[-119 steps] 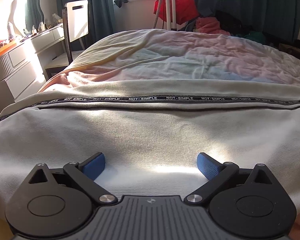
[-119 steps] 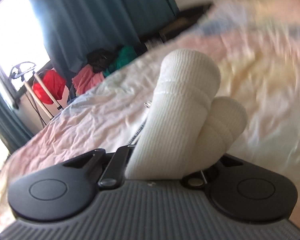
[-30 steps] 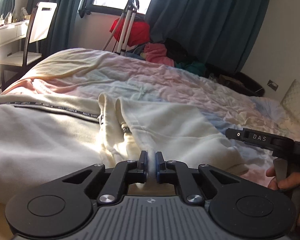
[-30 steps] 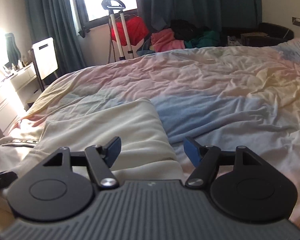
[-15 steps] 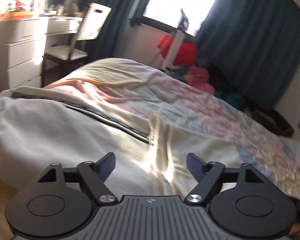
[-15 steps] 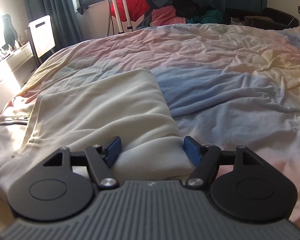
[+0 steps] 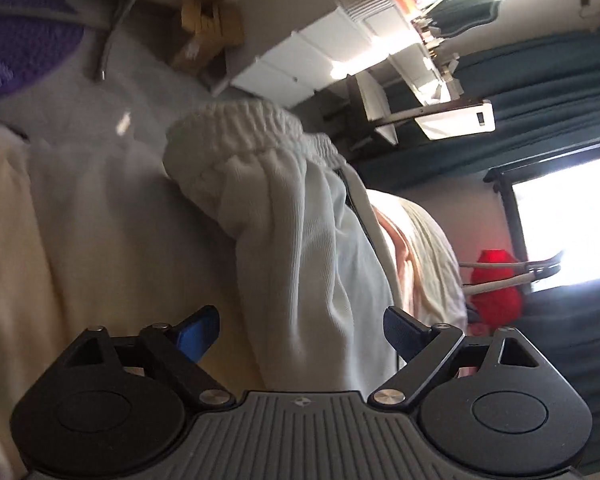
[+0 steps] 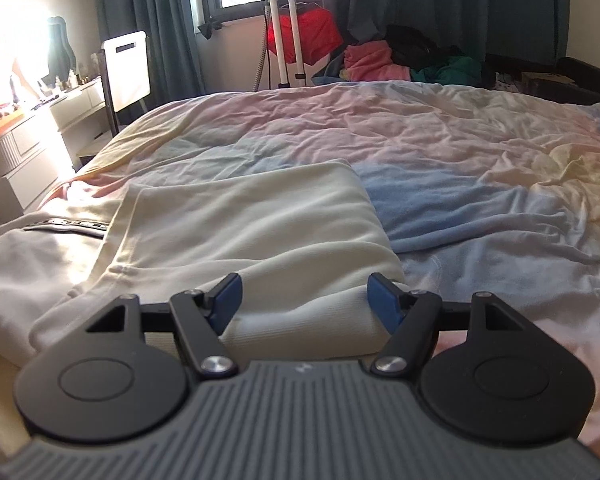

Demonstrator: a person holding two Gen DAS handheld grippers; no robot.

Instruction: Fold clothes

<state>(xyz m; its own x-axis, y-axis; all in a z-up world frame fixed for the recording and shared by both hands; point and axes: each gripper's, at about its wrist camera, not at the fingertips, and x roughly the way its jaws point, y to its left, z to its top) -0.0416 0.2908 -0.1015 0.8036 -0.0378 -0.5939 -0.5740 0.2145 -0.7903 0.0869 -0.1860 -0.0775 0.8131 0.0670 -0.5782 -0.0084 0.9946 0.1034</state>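
Observation:
Cream sweatpants (image 8: pixel 240 220) with a black printed side stripe (image 8: pixel 66 225) lie on the bed, one part folded over toward the right. My right gripper (image 8: pixel 305 299) is open, its blue pads either side of the folded ribbed edge (image 8: pixel 300 320). In the rolled-over left wrist view, my left gripper (image 7: pixel 300 330) is open around a hanging part of the pants (image 7: pixel 320 260), whose gathered elastic end (image 7: pixel 244 128) hangs off the bed's side.
A pastel patchwork bedspread (image 8: pixel 460 140) covers the bed. A white dresser (image 8: pixel 32 136) and chair (image 8: pixel 126 68) stand left of it. A garment steamer (image 8: pixel 284 20), red cloth and a clothes pile (image 8: pixel 400 60) sit under the window. A purple rug (image 7: pixel 24 48) lies on the floor.
My left gripper has rolled sideways and dropped to the bed's edge, open around the hanging elastic end. My right gripper stays open, slightly closer on the folded edge.

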